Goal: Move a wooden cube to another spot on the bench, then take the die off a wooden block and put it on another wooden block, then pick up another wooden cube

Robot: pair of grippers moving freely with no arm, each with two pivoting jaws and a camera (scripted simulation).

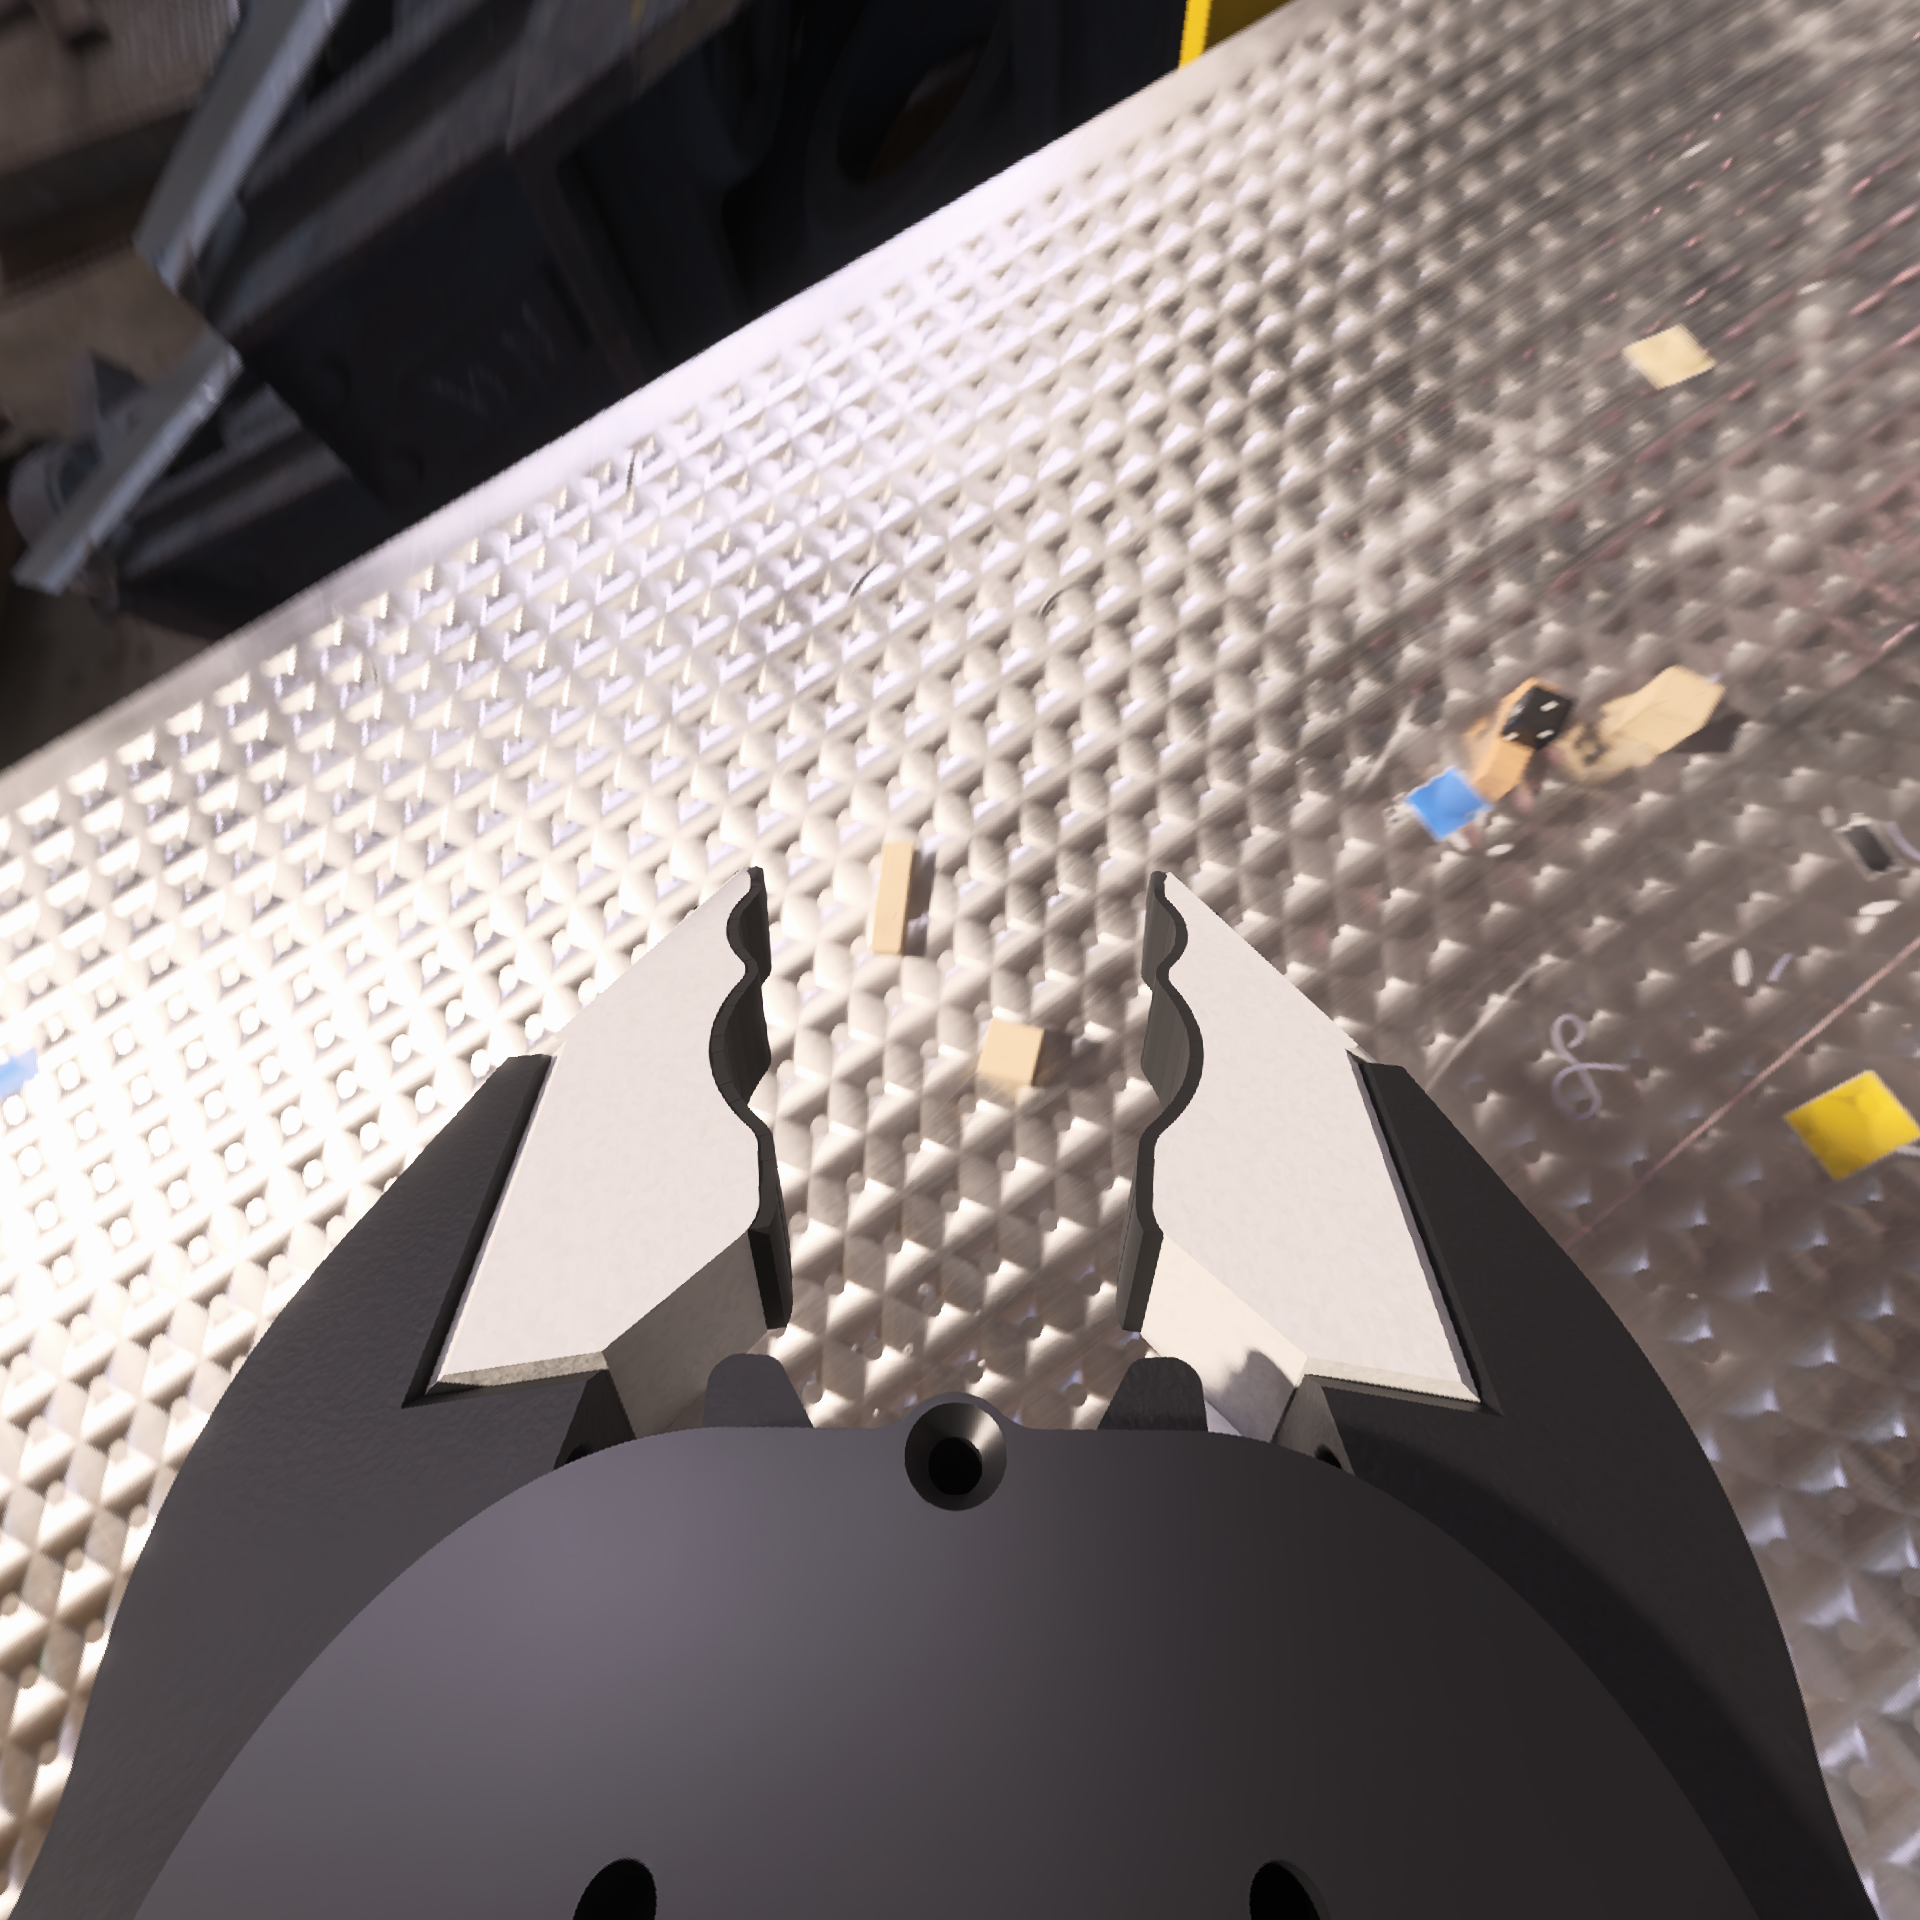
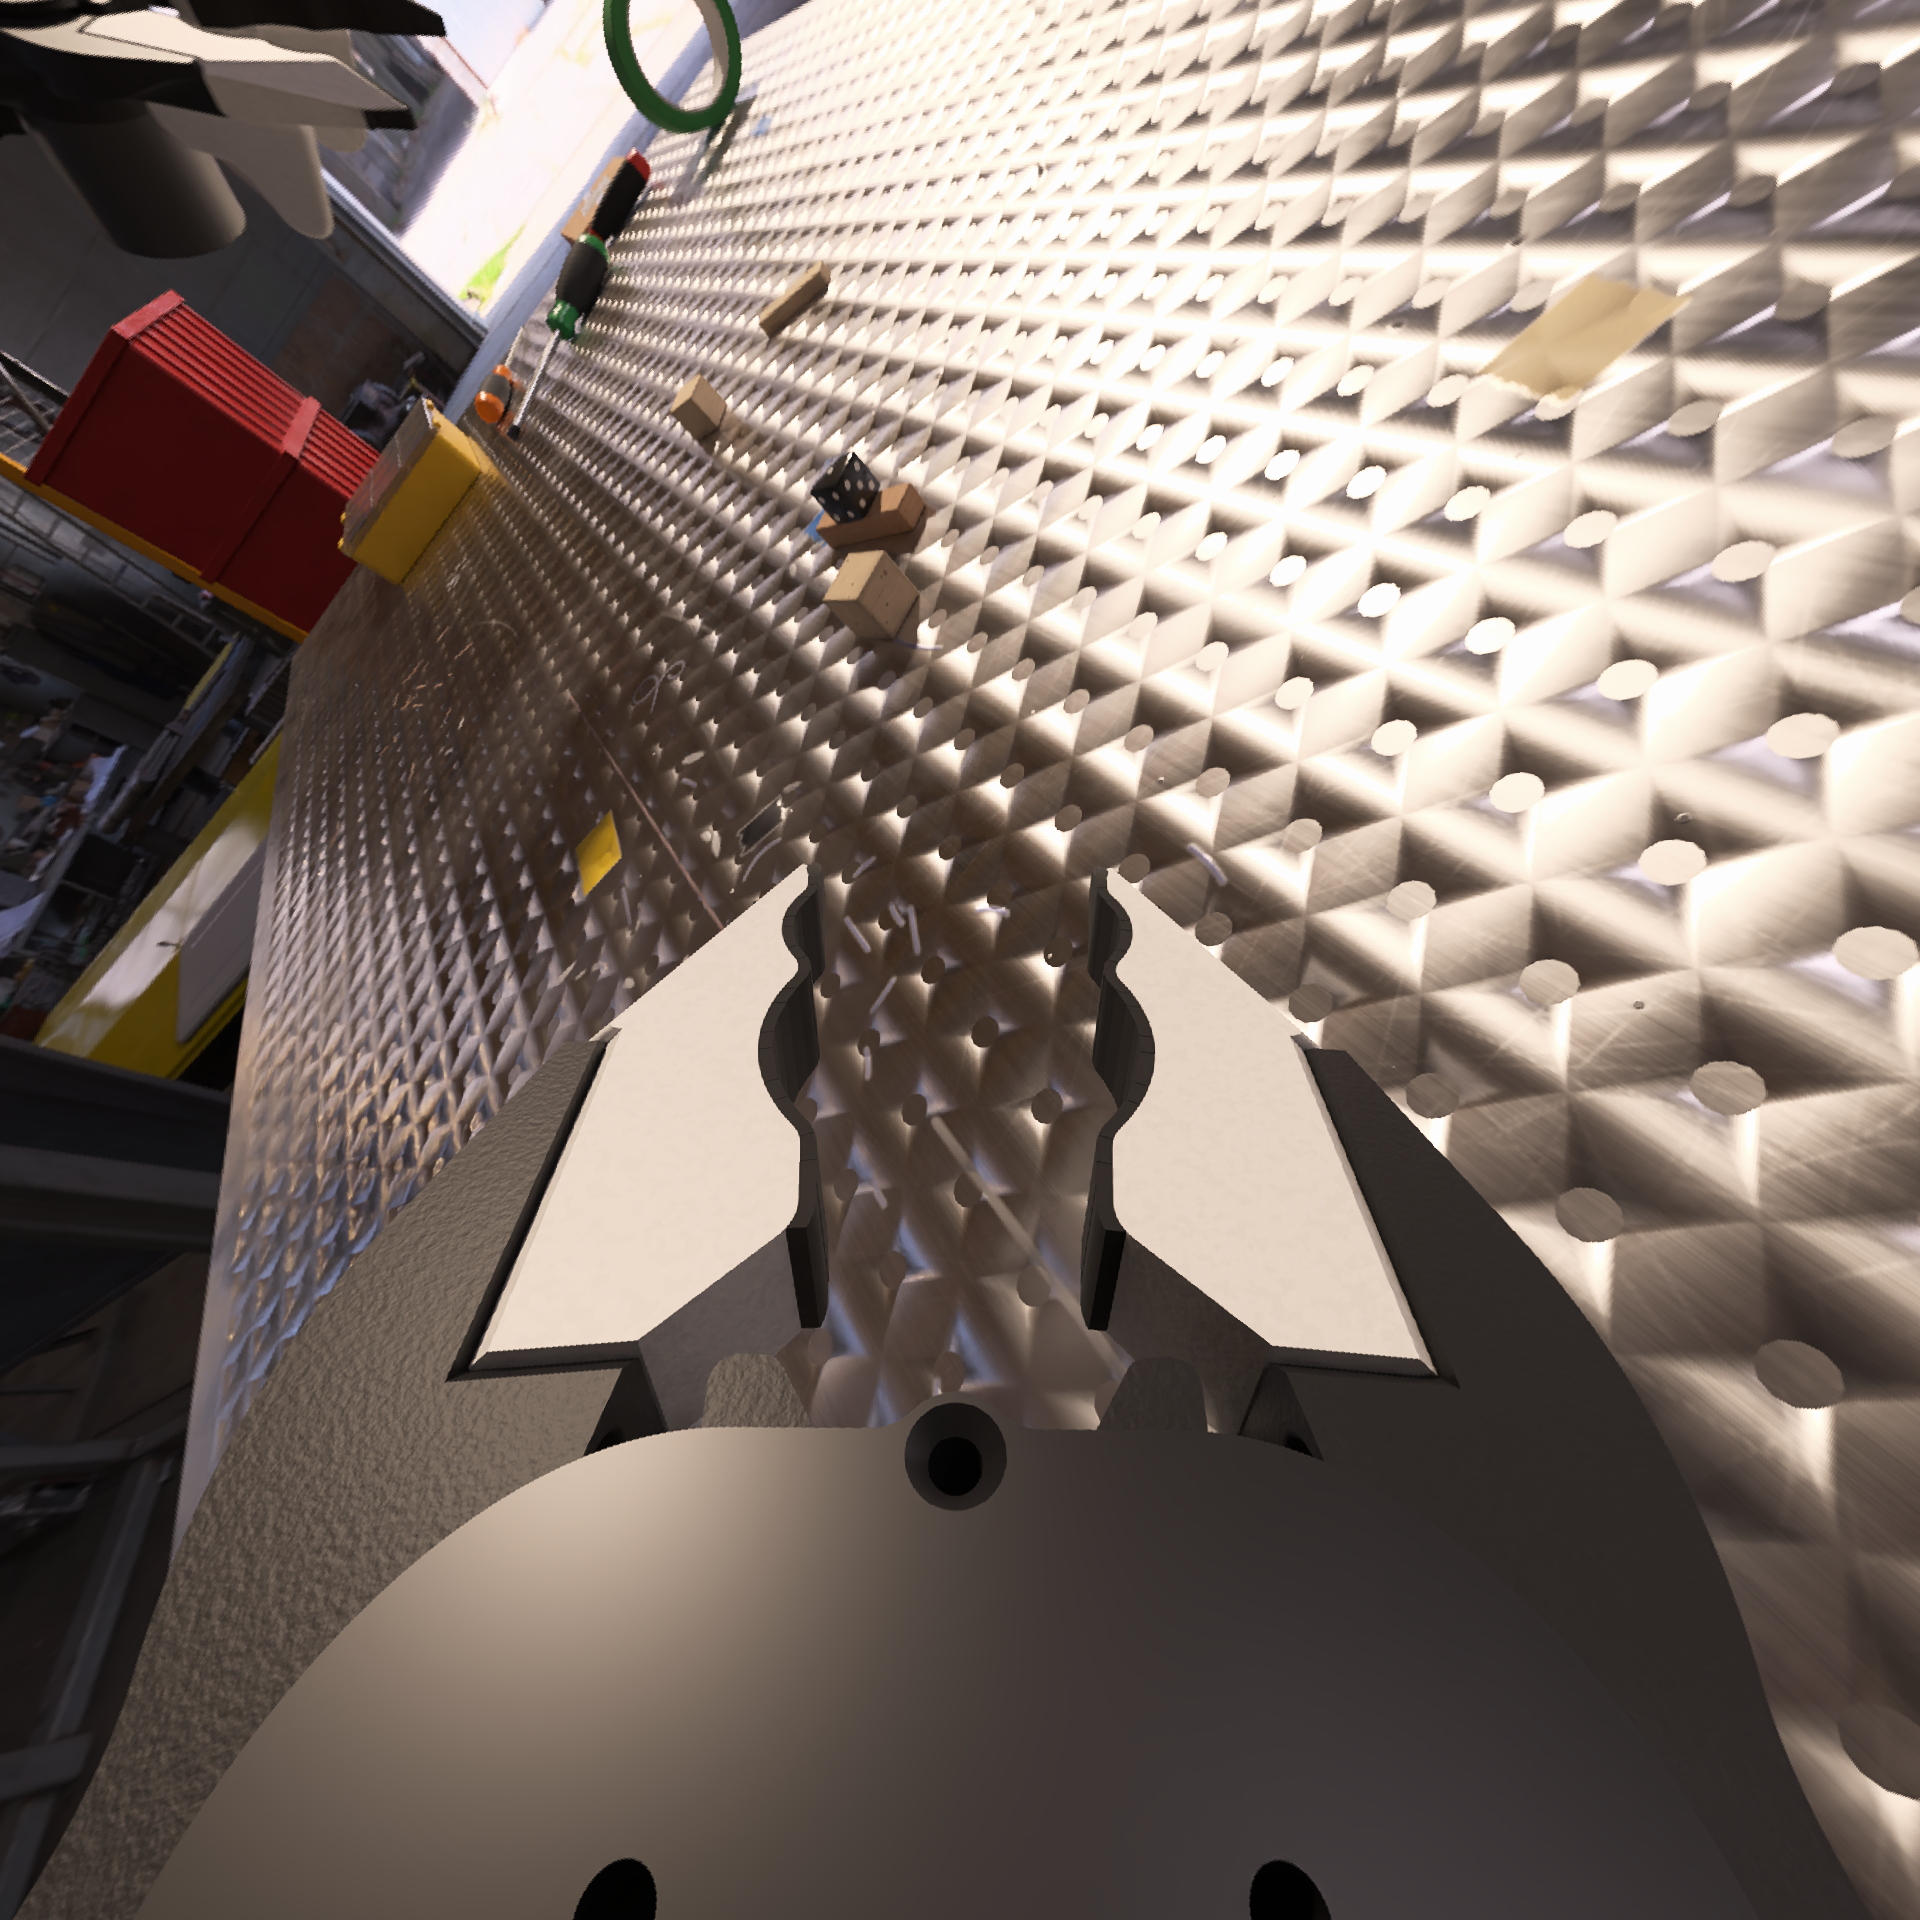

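Note:
My left gripper (image 1: 956,883) is open and empty above the perforated metal bench (image 1: 623,727). A small wooden cube (image 1: 1013,1051) lies on the bench below and between its fingers, and it also shows in the right wrist view (image 2: 698,405). A black die (image 1: 1538,720) sits on a wooden block (image 1: 1496,774) far to the right, next to a bigger wooden block (image 1: 1652,727). My right gripper (image 2: 956,883) is open and empty, low over the bench. Ahead of it stands a wooden cube (image 2: 873,592), and behind that the die (image 2: 847,486) on its block (image 2: 868,528).
A thin wooden bar (image 1: 891,911) lies beyond the small cube. A screwdriver (image 2: 592,260), a green tape ring (image 2: 675,62), a yellow box (image 2: 416,499) and a red box (image 2: 197,457) sit along the bench edge. Coloured patches (image 1: 1855,1122) mark the surface. The left gripper (image 2: 260,73) shows top left.

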